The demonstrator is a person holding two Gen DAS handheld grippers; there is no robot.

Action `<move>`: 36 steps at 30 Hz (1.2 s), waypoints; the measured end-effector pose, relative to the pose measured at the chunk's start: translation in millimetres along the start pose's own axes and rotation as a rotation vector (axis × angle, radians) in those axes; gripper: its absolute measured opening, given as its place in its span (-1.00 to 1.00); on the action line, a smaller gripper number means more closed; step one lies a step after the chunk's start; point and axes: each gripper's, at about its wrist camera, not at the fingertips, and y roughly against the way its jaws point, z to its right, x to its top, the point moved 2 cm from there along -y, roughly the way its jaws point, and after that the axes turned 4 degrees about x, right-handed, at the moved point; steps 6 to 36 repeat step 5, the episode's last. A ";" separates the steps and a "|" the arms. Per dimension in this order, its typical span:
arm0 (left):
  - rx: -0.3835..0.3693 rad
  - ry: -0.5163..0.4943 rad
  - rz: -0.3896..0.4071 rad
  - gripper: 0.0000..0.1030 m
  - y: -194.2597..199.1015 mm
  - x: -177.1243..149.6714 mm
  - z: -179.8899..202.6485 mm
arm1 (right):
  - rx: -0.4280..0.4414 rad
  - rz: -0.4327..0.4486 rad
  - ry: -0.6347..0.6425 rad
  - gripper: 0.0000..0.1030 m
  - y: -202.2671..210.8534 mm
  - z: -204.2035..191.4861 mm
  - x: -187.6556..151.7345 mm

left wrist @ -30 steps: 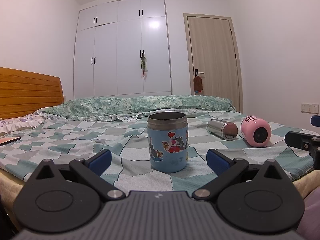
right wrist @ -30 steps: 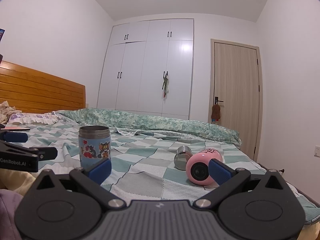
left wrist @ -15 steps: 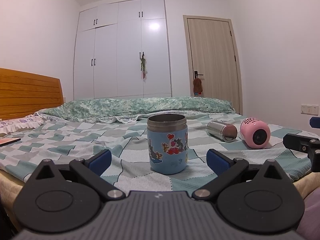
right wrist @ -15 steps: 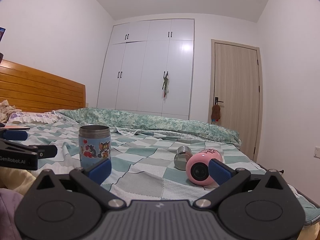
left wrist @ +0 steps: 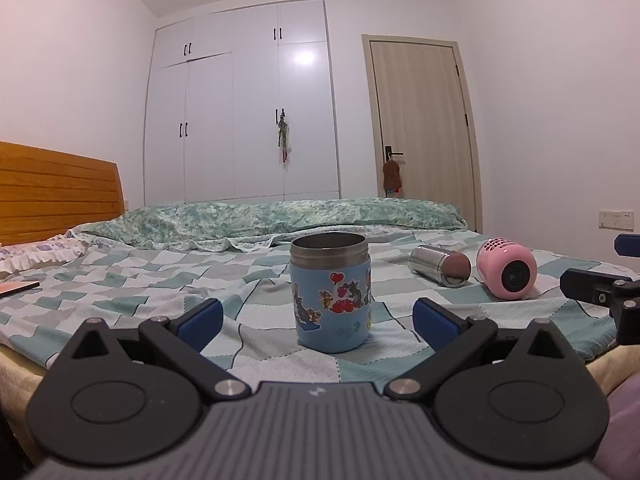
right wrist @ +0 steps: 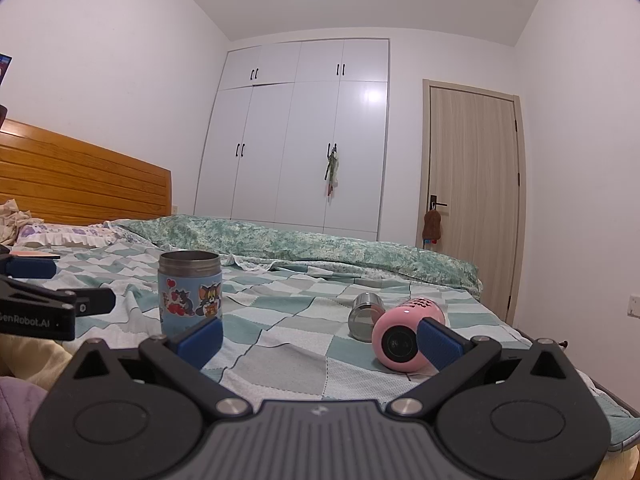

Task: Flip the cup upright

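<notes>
A light blue steel cup with cartoon stickers (left wrist: 331,293) stands upright, mouth up, on the checked bedspread (left wrist: 132,292). It also shows in the right wrist view (right wrist: 190,292). My left gripper (left wrist: 316,316) is open and empty, a little short of the cup, which sits between its blue fingertips in the view. My right gripper (right wrist: 320,338) is open and empty, to the right of the cup. A pink cup (right wrist: 406,336) lies on its side just beyond the right fingertip; it also shows in the left wrist view (left wrist: 508,268).
A small steel bottle (left wrist: 440,266) lies on its side next to the pink cup. A rolled green quilt (left wrist: 280,216) runs along the far bed edge. A wooden headboard (left wrist: 56,188) and pillows are at the left. The right gripper's side (left wrist: 600,284) shows at right.
The left wrist view has tilted slightly, so the cup sits a touch lower in it. Both grippers stay open and the cups have not moved.
</notes>
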 end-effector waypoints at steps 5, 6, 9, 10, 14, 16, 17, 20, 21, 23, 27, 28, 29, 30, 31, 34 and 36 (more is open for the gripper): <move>0.003 0.000 -0.001 1.00 -0.6 0.1 0.2 | 0.000 0.000 0.000 1.00 -0.3 0.0 -0.1; 0.003 0.000 -0.001 1.00 -0.6 0.1 0.2 | 0.000 0.000 0.000 1.00 -0.3 0.0 -0.1; 0.003 0.000 -0.001 1.00 -0.6 0.1 0.2 | 0.000 0.000 0.000 1.00 -0.3 0.0 -0.1; 0.003 0.000 -0.001 1.00 -0.6 0.1 0.2 | 0.000 0.000 0.000 1.00 -0.3 0.0 -0.1; 0.003 0.000 -0.001 1.00 -0.6 0.1 0.2 | 0.000 0.000 0.000 1.00 -0.3 0.0 -0.1; 0.003 0.000 -0.001 1.00 -0.6 0.1 0.2 | 0.000 0.000 0.000 1.00 -0.3 0.0 -0.1; 0.003 0.000 -0.001 1.00 -0.6 0.1 0.2 | 0.000 0.000 0.000 1.00 -0.3 0.0 -0.1; 0.003 0.000 -0.001 1.00 -0.6 0.1 0.2 | 0.000 0.000 0.000 1.00 -0.3 0.0 -0.1; 0.003 0.000 -0.001 1.00 -0.6 0.1 0.2 | 0.000 0.000 0.000 1.00 -0.3 0.0 -0.1; 0.003 0.000 -0.001 1.00 -0.6 0.1 0.2 | 0.000 0.000 0.000 1.00 -0.3 0.0 -0.1; 0.003 0.000 -0.001 1.00 -0.6 0.1 0.2 | 0.000 0.000 0.000 1.00 -0.3 0.0 -0.1; 0.003 0.000 -0.001 1.00 -0.6 0.1 0.2 | 0.000 0.000 0.000 1.00 -0.3 0.0 -0.1; 0.003 0.000 -0.001 1.00 -0.6 0.1 0.2 | 0.000 0.000 0.000 1.00 -0.3 0.0 -0.1; 0.003 0.000 -0.001 1.00 -0.6 0.1 0.2 | 0.000 0.000 0.000 1.00 -0.3 0.0 -0.1; 0.003 0.000 -0.001 1.00 -0.6 0.1 0.2 | 0.000 0.000 0.000 1.00 -0.3 0.0 -0.1; 0.003 0.000 -0.001 1.00 -0.6 0.1 0.2 | 0.000 0.000 0.000 1.00 -0.3 0.0 -0.1; 0.003 0.000 -0.001 1.00 -0.6 0.1 0.2 | 0.000 0.000 0.000 1.00 -0.3 0.0 -0.1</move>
